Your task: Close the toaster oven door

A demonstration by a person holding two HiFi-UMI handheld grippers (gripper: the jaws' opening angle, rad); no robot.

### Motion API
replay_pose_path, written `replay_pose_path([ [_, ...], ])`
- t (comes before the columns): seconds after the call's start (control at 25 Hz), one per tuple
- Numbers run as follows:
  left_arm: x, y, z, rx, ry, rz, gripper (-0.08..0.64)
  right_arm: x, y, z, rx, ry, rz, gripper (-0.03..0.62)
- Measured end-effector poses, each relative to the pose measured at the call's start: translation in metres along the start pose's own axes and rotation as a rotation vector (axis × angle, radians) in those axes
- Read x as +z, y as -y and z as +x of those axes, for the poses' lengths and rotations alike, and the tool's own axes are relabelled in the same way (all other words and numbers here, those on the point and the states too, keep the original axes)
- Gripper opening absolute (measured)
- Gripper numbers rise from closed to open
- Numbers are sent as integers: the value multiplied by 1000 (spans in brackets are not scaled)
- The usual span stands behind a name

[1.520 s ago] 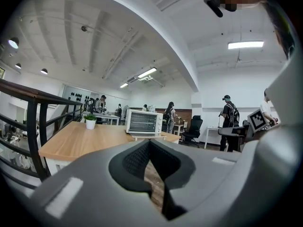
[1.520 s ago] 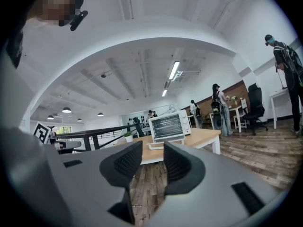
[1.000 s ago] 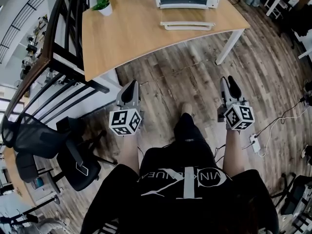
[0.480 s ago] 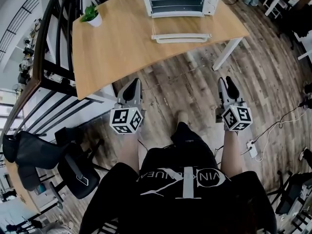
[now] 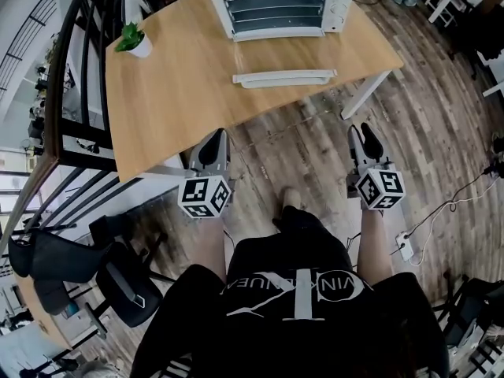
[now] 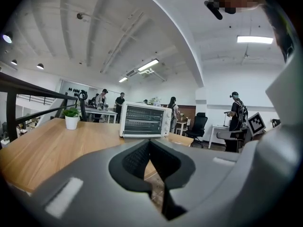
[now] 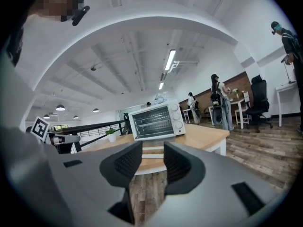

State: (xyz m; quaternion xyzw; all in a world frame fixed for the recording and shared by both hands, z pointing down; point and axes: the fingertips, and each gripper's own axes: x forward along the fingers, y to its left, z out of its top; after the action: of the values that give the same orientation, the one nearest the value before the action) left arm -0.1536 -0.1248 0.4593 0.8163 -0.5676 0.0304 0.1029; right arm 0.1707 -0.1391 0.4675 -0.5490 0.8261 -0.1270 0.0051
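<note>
Toaster oven (image 5: 279, 6) nearer, potted plant (image 5: 134, 39) leftward

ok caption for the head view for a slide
Person facing the table, left tool and right tool held low, toaster oven door folded down open.

White toaster oven (image 5: 281, 6), wood-grain table (image 5: 181, 77), green plant (image 5: 129, 35), seemingly white pot (image 5: 141, 49), grey left gripper (image 5: 213, 138), grey right gripper (image 5: 362, 135).

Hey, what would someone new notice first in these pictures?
The white toaster oven stands at the far edge of the wooden table, its door dropped open. Nearer, the left gripper, jaws together, and the right gripper, jaws apart, hang over the floor, both empty.
</note>
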Motion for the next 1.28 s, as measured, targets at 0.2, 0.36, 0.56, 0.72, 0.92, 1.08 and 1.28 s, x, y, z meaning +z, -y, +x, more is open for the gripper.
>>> replay_pose_path([
  [0.2, 3, -12, 26, 26, 9, -13, 11, -3, 10, 34, 30, -27, -4, 104],
  [0.36, 6, -14, 43, 37, 12, -15, 11, -2, 19, 55, 47, -44, -10, 104],
  [0.56, 4, -17, 58, 45, 8, -20, 11, -5, 24, 77, 66, -56, 1, 104],
  [0.72, 0, -19, 65, 54, 0, -29, 11, -9, 24, 91, 87, -72, 5, 104],
  [0.92, -3, -22, 71, 59, -4, -35, 10, -15, 24, 105, 101, -94, -3, 104],
  [1.08, -4, -25, 73, 89, 13, -19, 10, -28, 25, 115, 108, -129, -7, 104],
  [1.28, -5, -30, 83, 90, 2, -11, 10, -43, 25, 128, 119, -170, -8, 106],
])
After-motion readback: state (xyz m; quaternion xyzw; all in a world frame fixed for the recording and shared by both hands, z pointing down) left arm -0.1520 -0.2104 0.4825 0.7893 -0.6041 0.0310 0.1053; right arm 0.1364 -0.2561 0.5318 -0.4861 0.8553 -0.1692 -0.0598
